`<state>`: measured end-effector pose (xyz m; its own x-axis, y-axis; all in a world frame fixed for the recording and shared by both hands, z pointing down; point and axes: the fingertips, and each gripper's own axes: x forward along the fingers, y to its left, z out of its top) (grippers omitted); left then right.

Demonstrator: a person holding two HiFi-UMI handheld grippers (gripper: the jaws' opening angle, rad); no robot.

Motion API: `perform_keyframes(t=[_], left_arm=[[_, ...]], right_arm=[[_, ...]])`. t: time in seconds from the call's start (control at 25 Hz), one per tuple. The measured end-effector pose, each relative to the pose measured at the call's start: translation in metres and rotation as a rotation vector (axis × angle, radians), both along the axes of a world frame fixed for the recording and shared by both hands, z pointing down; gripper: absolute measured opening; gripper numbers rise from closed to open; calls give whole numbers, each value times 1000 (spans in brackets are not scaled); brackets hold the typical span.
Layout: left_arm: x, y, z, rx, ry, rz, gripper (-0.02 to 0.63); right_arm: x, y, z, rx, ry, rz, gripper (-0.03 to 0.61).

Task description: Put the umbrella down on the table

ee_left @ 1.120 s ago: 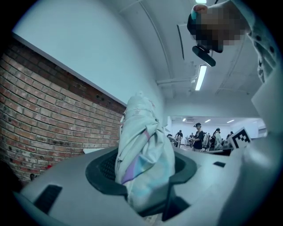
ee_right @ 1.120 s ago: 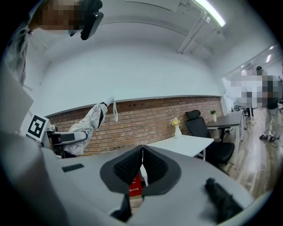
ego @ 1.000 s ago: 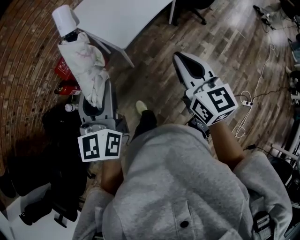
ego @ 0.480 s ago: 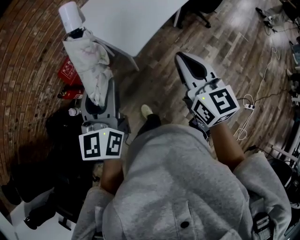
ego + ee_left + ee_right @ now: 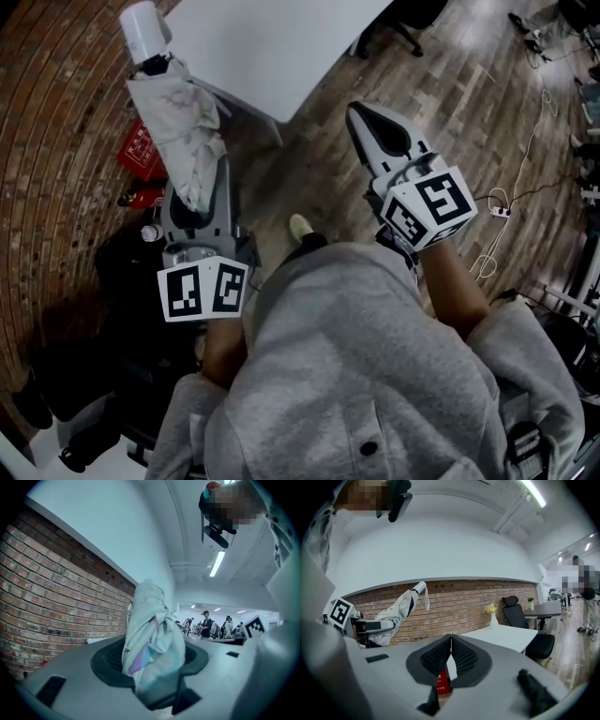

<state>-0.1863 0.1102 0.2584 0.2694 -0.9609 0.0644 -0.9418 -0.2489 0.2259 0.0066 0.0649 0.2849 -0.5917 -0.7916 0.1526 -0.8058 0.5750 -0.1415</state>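
Note:
A folded white umbrella point(image 5: 173, 122) with a white cylindrical handle point(image 5: 145, 28) sticks out of my left gripper point(image 5: 195, 202), which is shut on its cloth. In the left gripper view the bunched fabric point(image 5: 150, 648) fills the space between the jaws. The umbrella points up and away, toward the corner of the white table point(image 5: 272, 47). My right gripper point(image 5: 359, 114) is held out level over the wooden floor, shut and empty; its ribbed pads point(image 5: 440, 657) meet. From the right gripper view the umbrella point(image 5: 401, 609) shows at the left and the table point(image 5: 506, 634) lies ahead.
A brick wall point(image 5: 56, 141) runs along the left, with red items point(image 5: 141, 150) and black bags point(image 5: 103, 309) at its foot. Black office chairs point(image 5: 518, 613) stand beyond the table, and a vase of flowers point(image 5: 492, 616) stands on it. Cables and a power strip point(image 5: 492, 206) lie at the right.
The person has stepped toward the table, which now reaches further down and right in the head view. Both grippers went along; the left still holds the umbrella.

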Motion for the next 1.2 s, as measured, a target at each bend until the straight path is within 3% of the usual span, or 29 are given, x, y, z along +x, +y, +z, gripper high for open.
perform_keyframes(t=[0.68,1.2], left_arm=[[-31,-30,10,6,4,69,242],[-32,-58,9,-23,10,103,242]], right_arm=[[-27,-19,6,22,35,40,25],[-22,-47,0,12,54,74,25]])
